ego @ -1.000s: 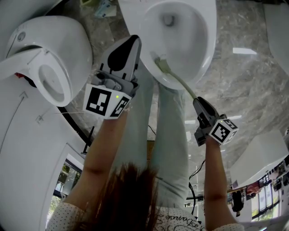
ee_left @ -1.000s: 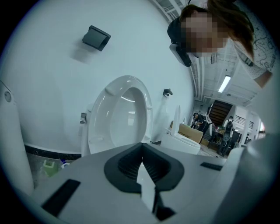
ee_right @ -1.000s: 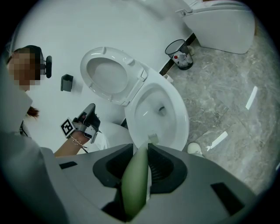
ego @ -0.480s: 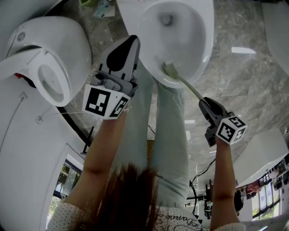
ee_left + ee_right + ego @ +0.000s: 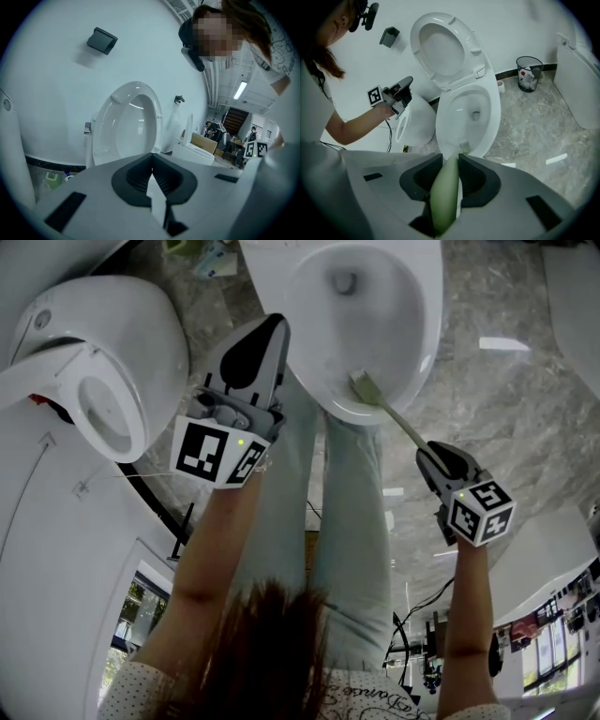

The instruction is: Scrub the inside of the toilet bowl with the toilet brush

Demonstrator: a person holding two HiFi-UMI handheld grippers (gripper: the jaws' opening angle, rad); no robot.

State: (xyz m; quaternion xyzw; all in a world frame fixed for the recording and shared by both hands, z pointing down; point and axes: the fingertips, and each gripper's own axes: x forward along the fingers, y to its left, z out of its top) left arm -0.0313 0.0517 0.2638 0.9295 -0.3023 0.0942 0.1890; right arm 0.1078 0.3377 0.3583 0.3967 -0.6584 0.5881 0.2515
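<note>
Right gripper (image 5: 450, 161): is clamping the toilet brush's pale green handle between its dark pads, and is hanging at about 4 o'clock from the bowl in the head view.
Toilet brush (image 5: 394, 418): is slanting from the right gripper up toward 10 o'clock, its bristle head lying inside the toilet bowl against the inner wall at the 6 o'clock side, just within the near rim.
Toilet bowl (image 5: 427, 324): is standing open with the seat and lid (image 5: 445, 47) raised behind it; its drain hole is showing toward 12 o'clock of the brush head.
Left gripper (image 5: 151, 173): is keeping its jaws pressed together with nothing between them, and is hovering just outside the bowl's rim at about 8 o'clock.
Second toilet (image 5: 112, 352): is sitting at 9 o'clock of the left gripper.
Waste bin (image 5: 528, 72): is standing on the marble floor (image 5: 506, 409), at 2 o'clock of the bowl in the right gripper view.
</note>
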